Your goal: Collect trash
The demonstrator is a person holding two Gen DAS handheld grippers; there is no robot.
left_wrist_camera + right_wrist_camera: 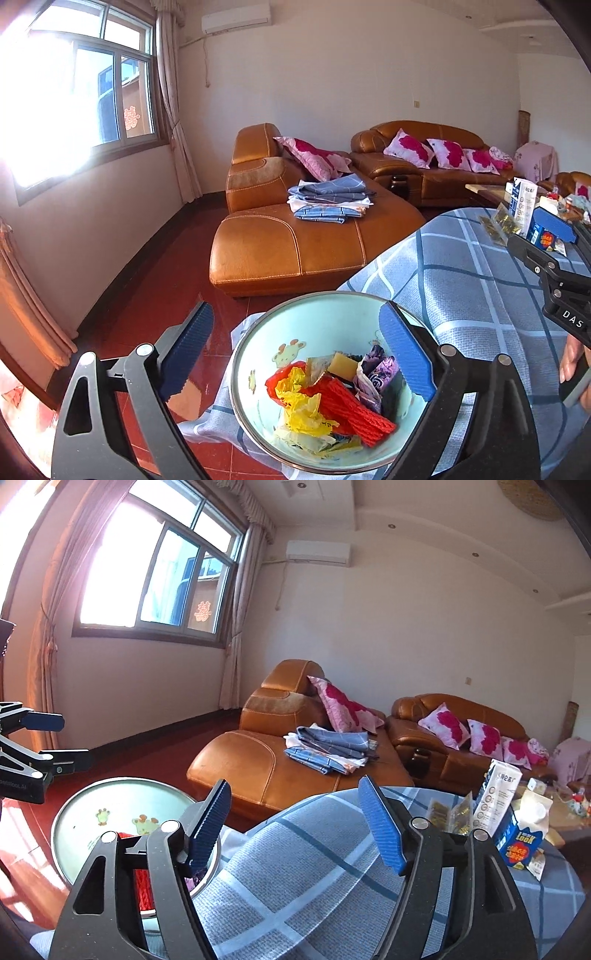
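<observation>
Spread wide and empty: left gripper [295,354] over pale-green enamel basin [258,354] of collected coloured wrappers [332,398]; right gripper [295,827] likewise above checked blue tablecloth [314,867]

Cartons [509,823] crowd the cloth's [314,867] far edge; middle lies bare.

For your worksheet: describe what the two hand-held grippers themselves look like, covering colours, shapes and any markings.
Both are alike. The left gripper and right gripper each have a black frame with triangular cut-outs, round silver pivot bolts, and two flat blue finger pads with ridged faces. In the left wrist view, the right gripper's body carries white letters reading DAS.
</observation>
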